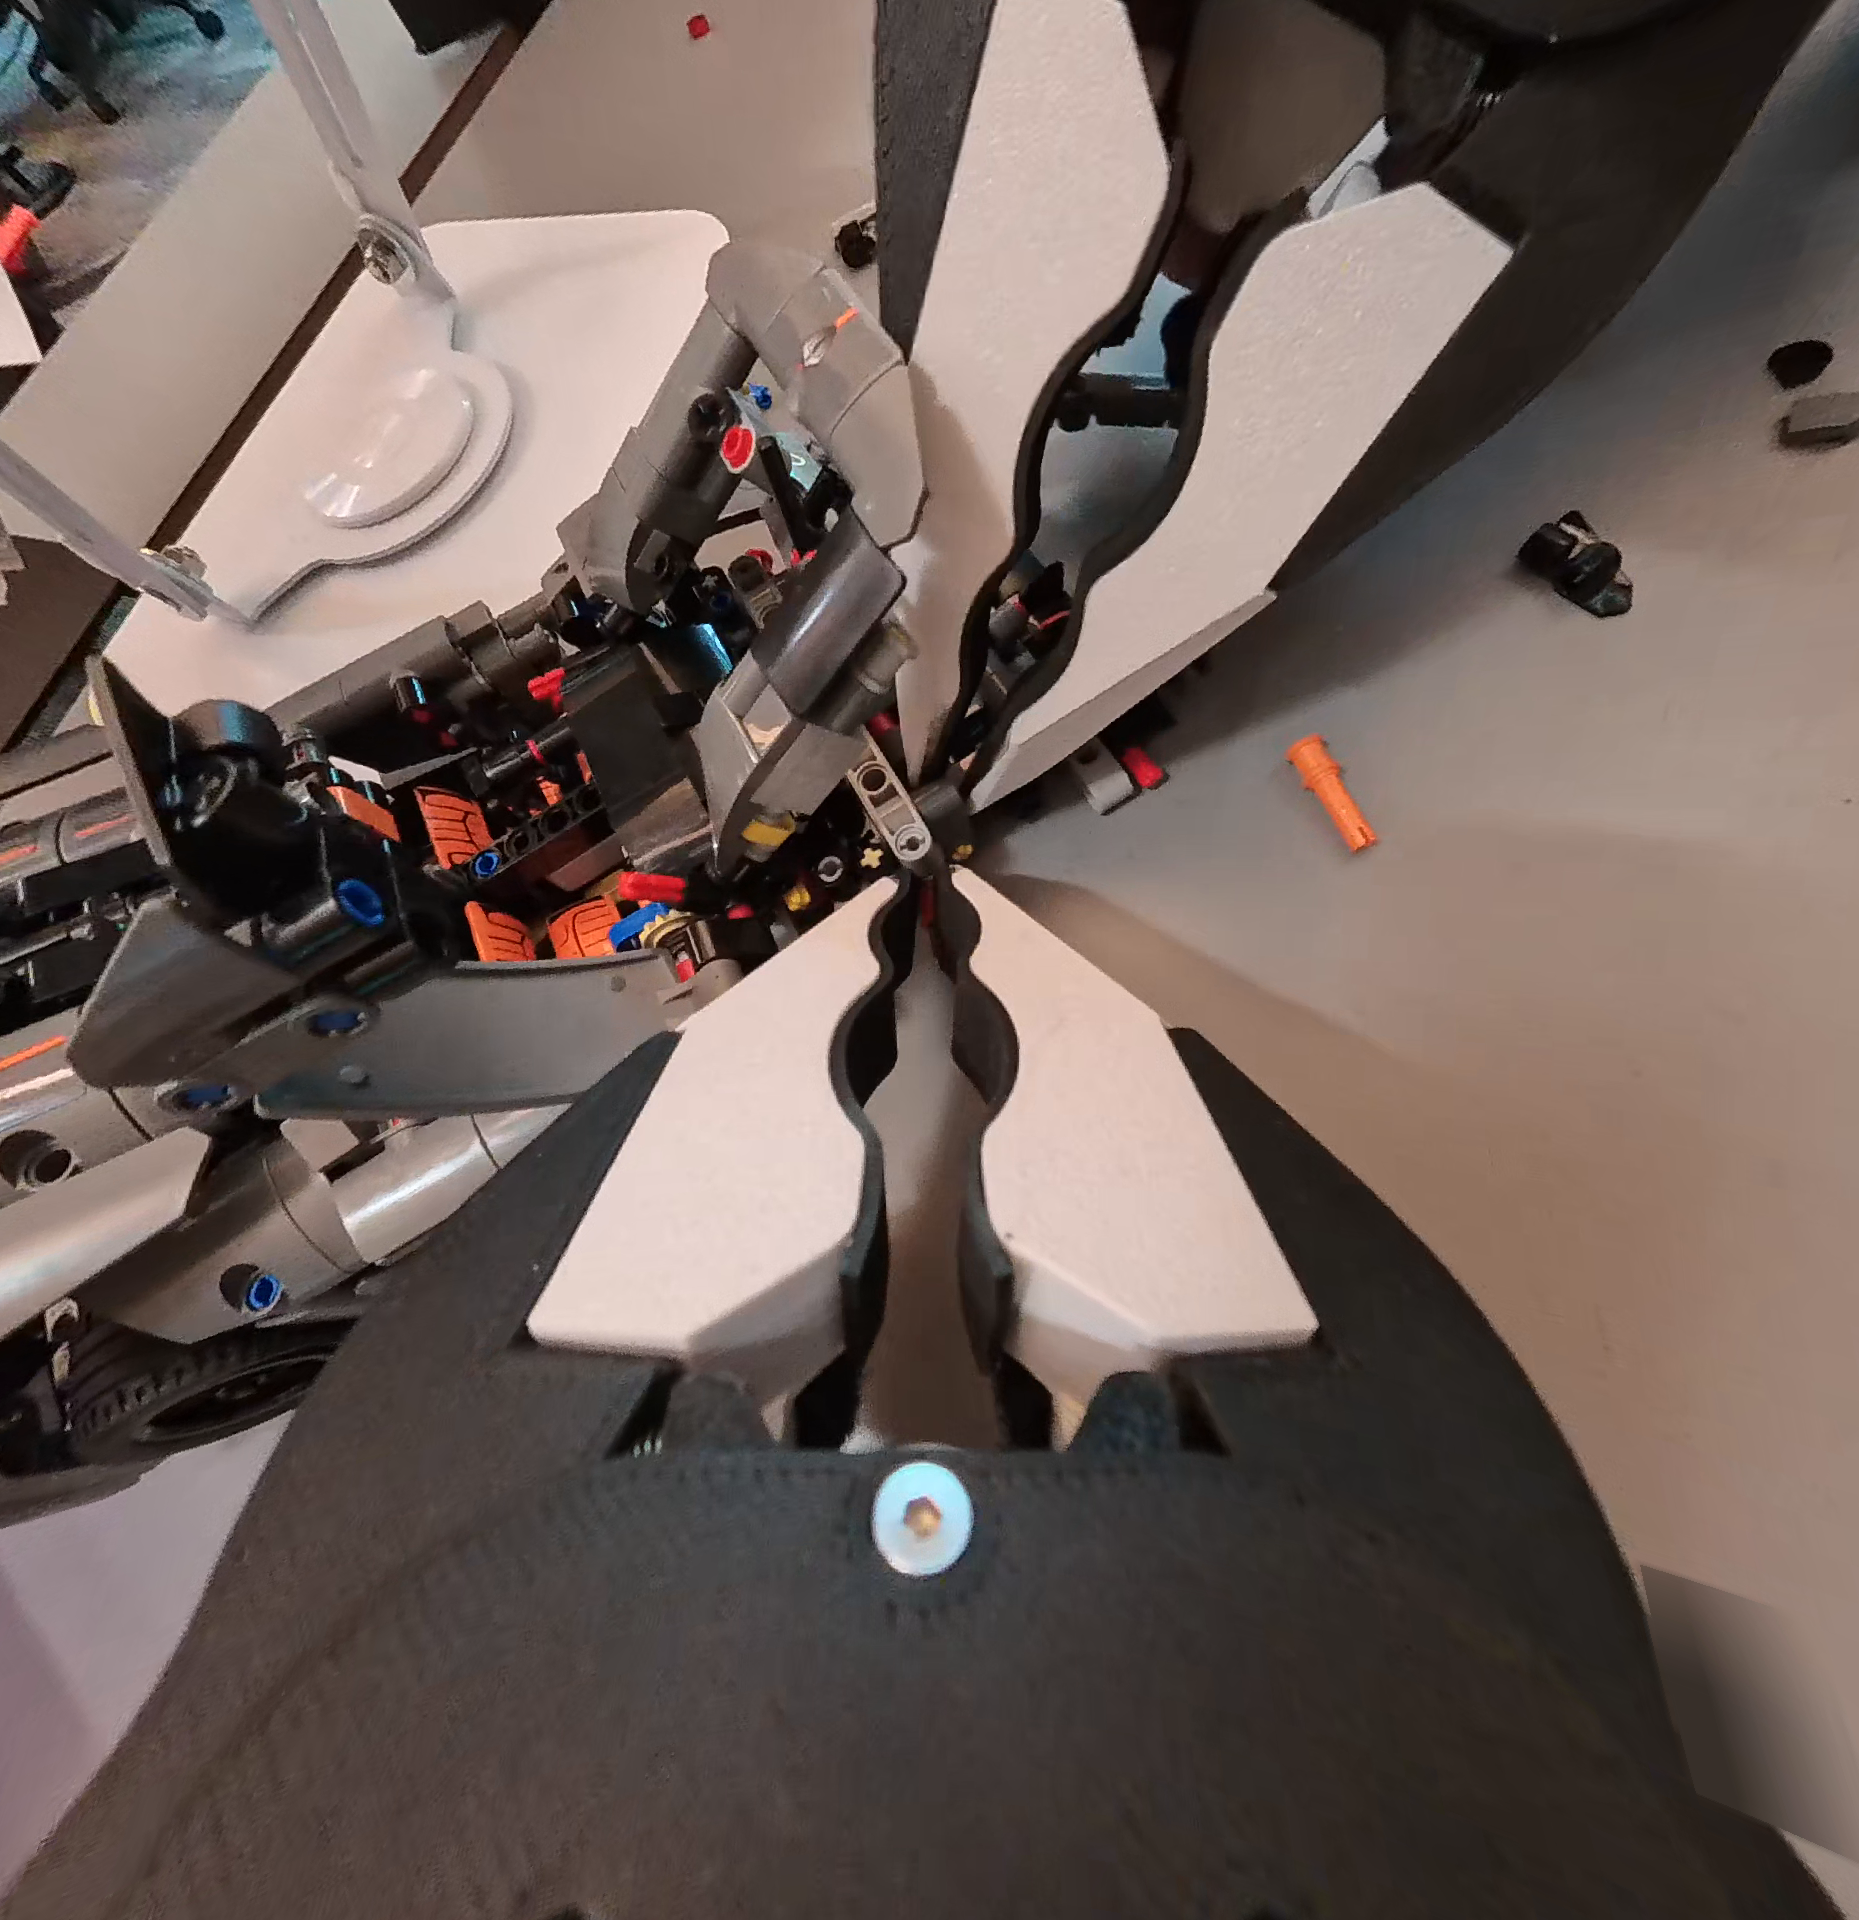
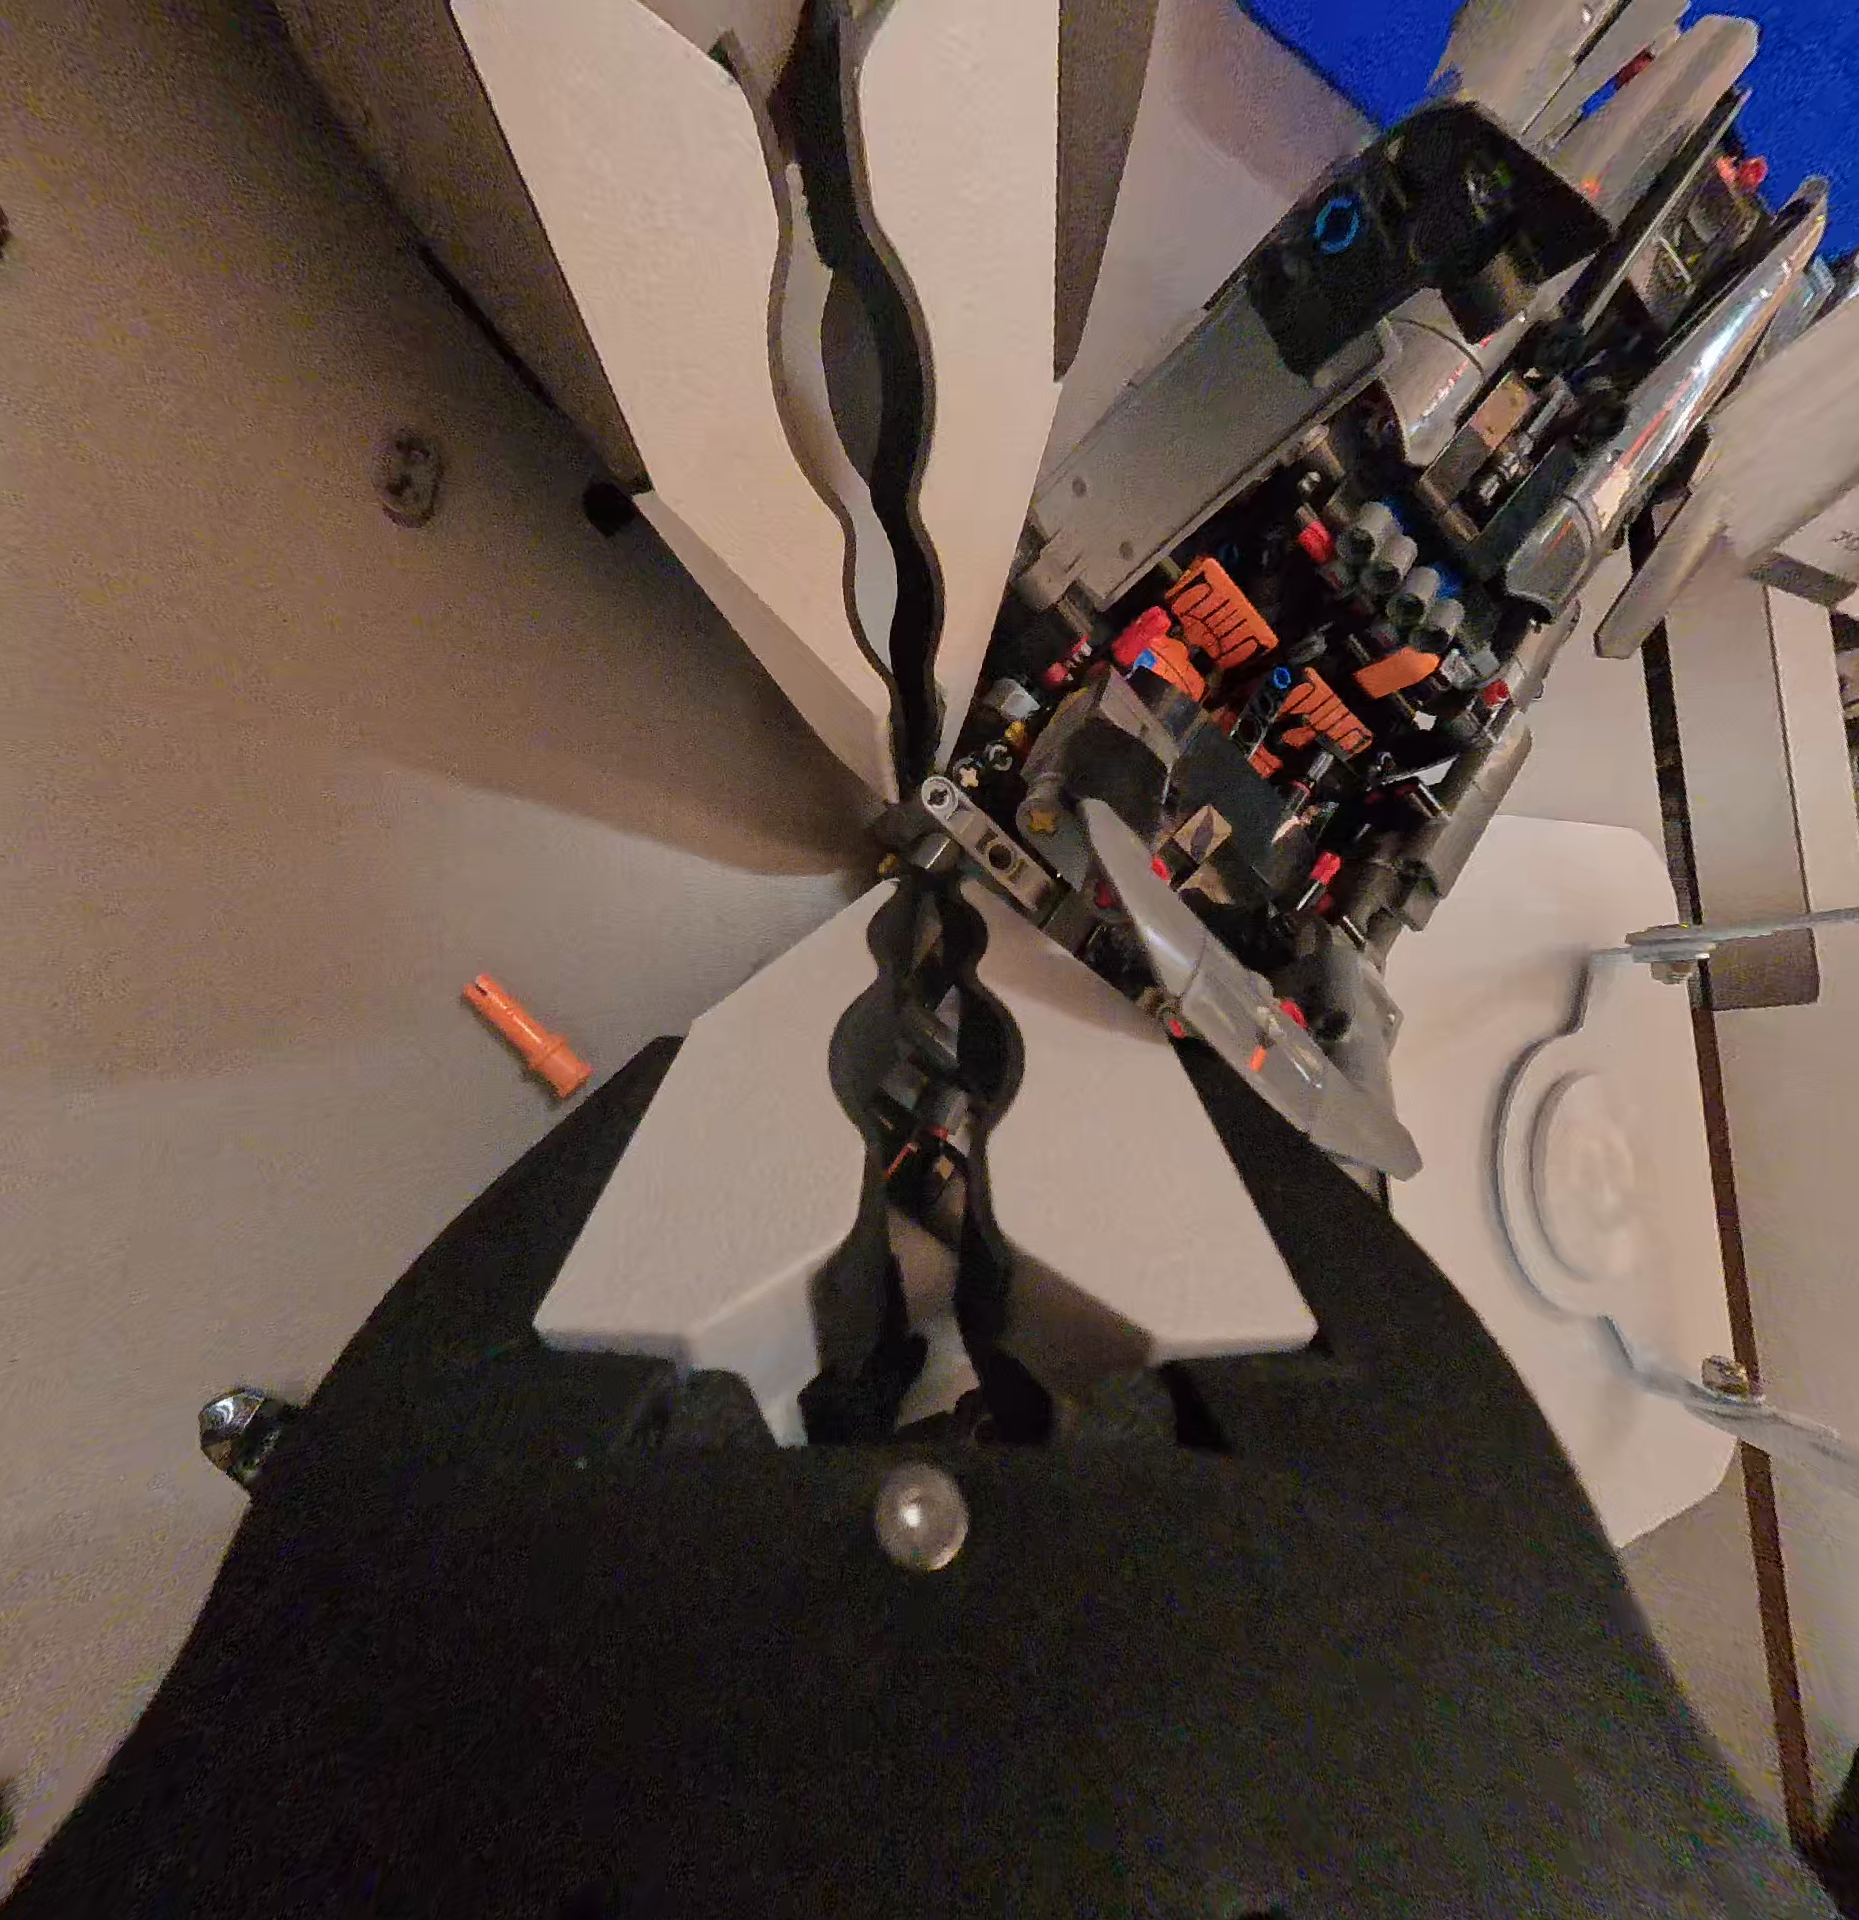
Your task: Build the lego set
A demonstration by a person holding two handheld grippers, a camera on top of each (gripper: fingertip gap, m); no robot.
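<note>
Between both gripper tips [image 1: 930, 868] sits the grey connector [image 1: 894, 805].

- The lego car [image 1: 405, 831] [image 2: 1372, 582] in front of me is grey and black, lying on the white table, its inside open, showing orange seats.
- A grey beam [image 1: 892, 805] [image 2: 982, 836] sticks out at its edge.
- One orange pin [image 1: 1330, 792] [image 2: 527, 1036] lies loose, apart from it.

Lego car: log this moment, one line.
left gripper: shut on connector | right gripper: shut on connector | car: unfinished | orange pin: loose
</note>
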